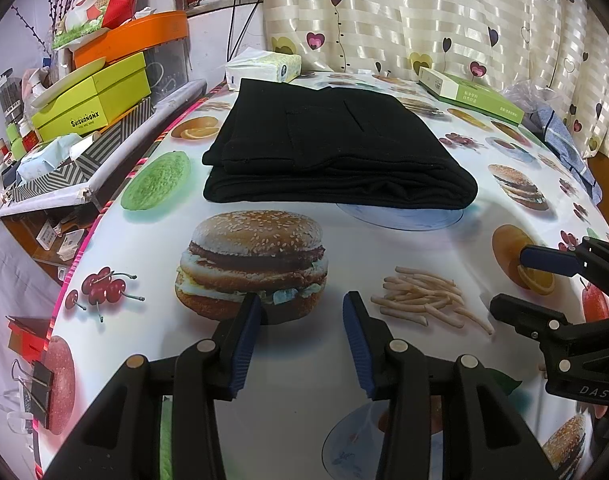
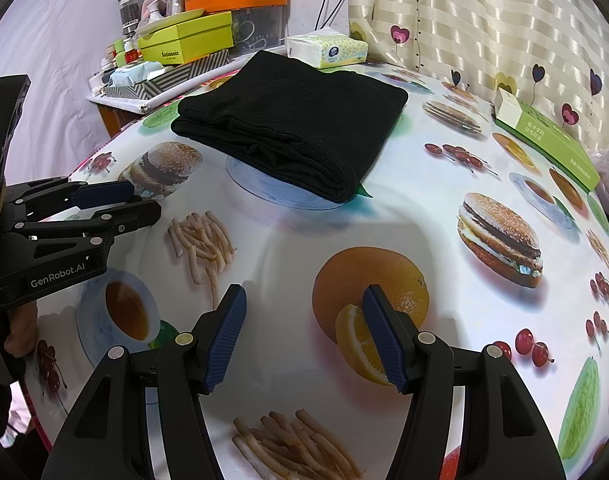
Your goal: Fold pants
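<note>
The black pants (image 1: 336,148) lie folded in a flat stack on the food-print tablecloth (image 1: 344,248), toward the far side; they also show in the right wrist view (image 2: 296,120). My left gripper (image 1: 302,306) is open and empty, hovering over the cloth well short of the pants. My right gripper (image 2: 304,300) is open and empty too, above an orange print. Each gripper shows in the other's view: the right one (image 1: 508,280) at the right edge, the left one (image 2: 144,202) at the left edge. Neither touches the pants.
A tissue pack (image 1: 264,66) and a green box (image 1: 468,94) lie behind the pants near the curtain (image 1: 444,12). A side shelf with stacked boxes (image 1: 92,96) stands at the left. A blue cloth (image 1: 564,140) and plastic bag lie far right. Binder clips (image 1: 36,384) hang on the table's left edge.
</note>
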`<act>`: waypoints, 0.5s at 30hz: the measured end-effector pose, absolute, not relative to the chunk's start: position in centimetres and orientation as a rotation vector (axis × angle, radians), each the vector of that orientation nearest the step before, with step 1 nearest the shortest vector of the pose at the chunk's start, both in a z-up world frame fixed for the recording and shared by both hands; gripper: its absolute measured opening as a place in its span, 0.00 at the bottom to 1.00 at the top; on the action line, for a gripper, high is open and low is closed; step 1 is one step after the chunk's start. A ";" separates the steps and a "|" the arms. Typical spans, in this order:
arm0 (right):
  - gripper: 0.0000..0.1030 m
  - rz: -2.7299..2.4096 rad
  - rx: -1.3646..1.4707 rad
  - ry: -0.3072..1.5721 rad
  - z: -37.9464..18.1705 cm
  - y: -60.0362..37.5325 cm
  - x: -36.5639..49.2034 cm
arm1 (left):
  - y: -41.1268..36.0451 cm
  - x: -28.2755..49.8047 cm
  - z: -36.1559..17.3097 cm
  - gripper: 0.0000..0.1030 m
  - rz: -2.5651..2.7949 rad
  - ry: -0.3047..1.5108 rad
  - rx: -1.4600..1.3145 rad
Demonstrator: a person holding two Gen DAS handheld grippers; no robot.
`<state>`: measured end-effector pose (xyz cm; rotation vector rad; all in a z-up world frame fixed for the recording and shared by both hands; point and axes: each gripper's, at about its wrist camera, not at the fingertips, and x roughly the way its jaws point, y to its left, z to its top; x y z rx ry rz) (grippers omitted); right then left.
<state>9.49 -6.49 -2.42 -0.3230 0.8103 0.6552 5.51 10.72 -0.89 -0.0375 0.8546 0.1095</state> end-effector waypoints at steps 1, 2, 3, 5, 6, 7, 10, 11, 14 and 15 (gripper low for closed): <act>0.60 0.655 -0.323 0.810 -2.4 -6.5 9.5 | 10.8 5.5 -0.9 0.44 0.110 0.855 -0.038; 0.60 0.655 -0.323 0.810 -2.4 -6.5 9.5 | 10.7 5.5 -0.9 0.44 0.110 0.855 -0.037; 0.60 0.655 -0.323 0.810 -2.4 -6.5 9.5 | 10.7 5.5 -0.9 0.44 0.110 0.855 -0.037; 0.60 0.655 -0.323 0.810 -2.4 -6.5 9.5 | 10.7 5.5 -0.9 0.44 0.109 0.855 -0.038; 0.60 0.655 -0.323 0.810 -2.4 -6.5 9.5 | 10.7 5.5 -0.9 0.44 0.109 0.855 -0.038; 0.60 0.655 -0.323 0.810 -2.4 -6.5 9.5 | 10.7 5.5 -0.9 0.44 0.110 0.854 -0.037; 0.60 0.655 -0.323 0.810 -2.4 -6.5 9.5 | 10.7 5.5 -0.9 0.44 0.110 0.855 -0.037; 0.60 0.655 -0.323 0.810 -2.4 -6.5 9.5 | 10.7 5.5 -0.9 0.45 0.110 0.855 -0.037; 0.60 0.655 -0.323 0.810 -2.4 -6.5 9.5 | 10.8 5.5 -0.9 0.45 0.111 0.855 -0.034; 0.60 0.656 -0.323 0.810 -2.4 -6.5 9.5 | 10.9 5.5 -0.9 0.45 0.111 0.855 -0.035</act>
